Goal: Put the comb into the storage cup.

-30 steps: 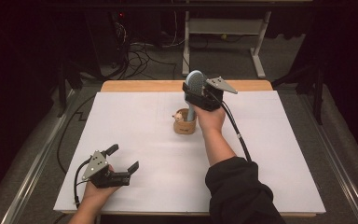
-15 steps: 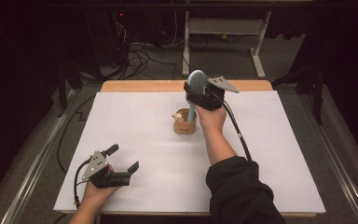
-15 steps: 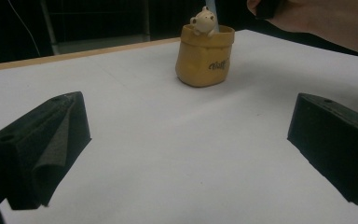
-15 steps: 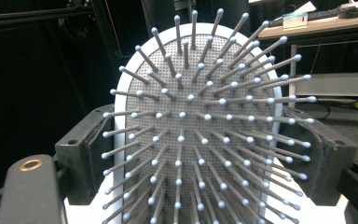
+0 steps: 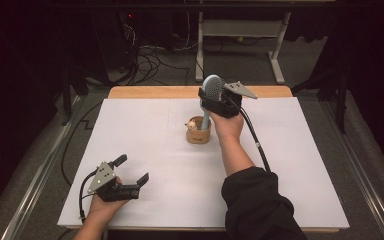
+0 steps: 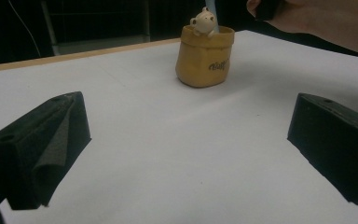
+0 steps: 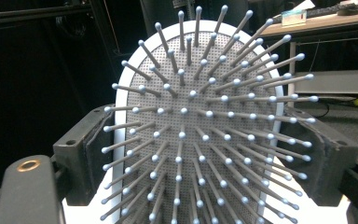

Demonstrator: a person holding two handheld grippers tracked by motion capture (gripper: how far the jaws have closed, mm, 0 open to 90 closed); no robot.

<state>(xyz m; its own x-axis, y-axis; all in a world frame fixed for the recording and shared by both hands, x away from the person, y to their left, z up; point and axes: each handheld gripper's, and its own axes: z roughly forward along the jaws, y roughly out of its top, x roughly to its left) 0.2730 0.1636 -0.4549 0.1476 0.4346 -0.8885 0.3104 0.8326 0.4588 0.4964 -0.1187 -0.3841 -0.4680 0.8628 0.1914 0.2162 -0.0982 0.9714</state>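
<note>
Right claw (image 5: 211, 96) in the high view sits at the far middle of the white table (image 5: 130, 135), its jaws on either side of the head of a pale blue hairbrush (image 5: 211, 90). The brush stands upright with its handle going down into a small tan pot (image 5: 198, 134), where a tiny cream bear figure (image 5: 192, 125) perches at the rim. Left claw (image 5: 130, 172) rests low at the near left of the table, well apart from the pot, its jaws spread with nothing between them.

From the left gripper view, the two black jaws stand wide apart over bare white table (image 6: 168, 154). Beyond them stands the tan pot (image 6: 205, 58), with the bear figure (image 6: 203, 21) peeking over its rim and a strip of the blue handle (image 6: 216, 16) behind it. The person's other hand (image 6: 326, 21) shows at the upper right.

From the right gripper view, the hairbrush (image 7: 200, 135) faces the camera, its grey pad studded with ball-tipped bristles. The right claw (image 7: 205, 154) has one jaw against each edge of the brush head, clamped on it.
</note>
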